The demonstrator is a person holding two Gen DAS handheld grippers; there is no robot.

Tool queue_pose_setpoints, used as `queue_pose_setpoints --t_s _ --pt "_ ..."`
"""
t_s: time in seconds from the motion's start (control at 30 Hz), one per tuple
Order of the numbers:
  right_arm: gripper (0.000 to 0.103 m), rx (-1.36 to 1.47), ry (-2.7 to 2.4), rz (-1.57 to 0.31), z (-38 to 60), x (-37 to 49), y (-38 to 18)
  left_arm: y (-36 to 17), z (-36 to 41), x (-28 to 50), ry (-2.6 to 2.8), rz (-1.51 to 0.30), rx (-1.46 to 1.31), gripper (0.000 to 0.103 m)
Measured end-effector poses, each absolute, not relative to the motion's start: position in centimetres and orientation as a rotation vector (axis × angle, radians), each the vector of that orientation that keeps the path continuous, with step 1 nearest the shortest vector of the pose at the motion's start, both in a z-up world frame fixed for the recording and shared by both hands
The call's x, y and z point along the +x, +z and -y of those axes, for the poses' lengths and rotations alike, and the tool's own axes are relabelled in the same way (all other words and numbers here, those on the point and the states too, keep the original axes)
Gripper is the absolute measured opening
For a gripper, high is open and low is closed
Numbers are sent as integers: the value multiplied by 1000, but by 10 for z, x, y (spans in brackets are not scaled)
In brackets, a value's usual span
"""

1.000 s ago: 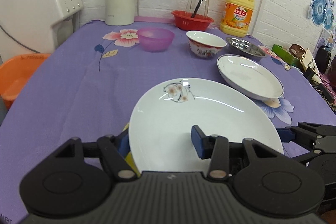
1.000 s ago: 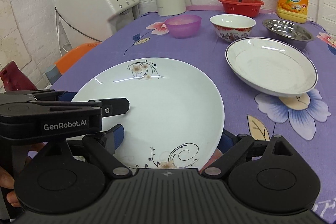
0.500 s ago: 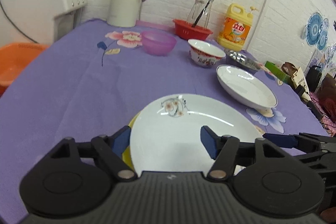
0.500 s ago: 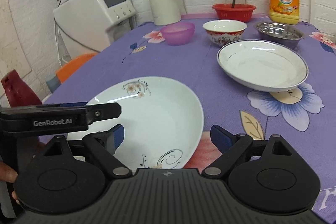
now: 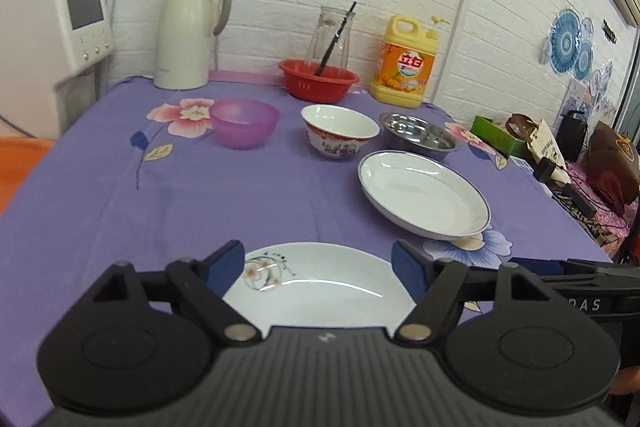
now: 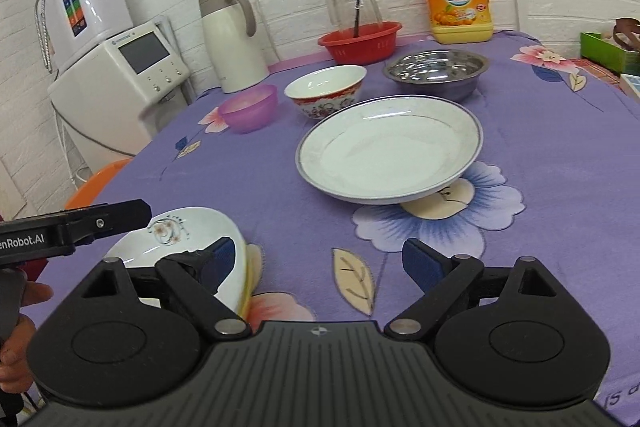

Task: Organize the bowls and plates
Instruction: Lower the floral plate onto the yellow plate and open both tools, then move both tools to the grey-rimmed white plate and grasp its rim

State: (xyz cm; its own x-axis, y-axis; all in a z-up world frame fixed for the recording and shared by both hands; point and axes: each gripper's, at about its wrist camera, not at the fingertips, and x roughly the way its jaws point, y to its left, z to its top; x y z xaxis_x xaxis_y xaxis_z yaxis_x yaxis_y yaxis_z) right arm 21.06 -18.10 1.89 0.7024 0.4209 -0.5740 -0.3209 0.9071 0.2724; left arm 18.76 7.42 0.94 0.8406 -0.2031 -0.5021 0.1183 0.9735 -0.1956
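A white floral plate (image 5: 320,287) lies flat on the purple tablecloth at the near edge; it also shows in the right wrist view (image 6: 176,247). My left gripper (image 5: 318,263) is open and empty, raised above this plate. My right gripper (image 6: 320,261) is open and empty, just right of the plate. A blue-rimmed white plate (image 5: 424,193) (image 6: 390,147) lies further back right. Behind it stand a red-patterned white bowl (image 5: 340,131) (image 6: 326,89), a purple bowl (image 5: 244,121) (image 6: 248,107) and a steel bowl (image 5: 418,135) (image 6: 436,69).
A red basket (image 5: 318,79) with a glass jar, a white thermos (image 5: 188,31) and a yellow detergent bottle (image 5: 406,63) line the back wall. A white appliance (image 5: 48,39) stands at left. Boxes and bags (image 5: 540,143) sit off the table's right edge.
Both grippers have let go of the floral plate and pulled back and up. The plate now lies flat on the cloth; the right gripper has swung to the right of it.
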Motion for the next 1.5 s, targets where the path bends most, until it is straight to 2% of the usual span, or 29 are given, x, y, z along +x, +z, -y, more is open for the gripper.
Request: queue_pose_setpoints --t_s 0.3,0.43,0.63,1.17,1.5 --pt "103 74 261 -687 217 296 19 22 -50 277 -343 -647 -232 74" --pt "103 46 202 -729 215 341 2 4 -37 339 -327 -761 -294 74" --pt "103 14 223 -743 206 354 -13 -18 -13 389 -288 -834 -225 73" --pt "103 40 236 -722 206 349 -14 -31 7 402 -258 -840 -123 74" --pt "103 51 243 -702 208 347 -14 -31 15 402 -255 -822 -113 70"
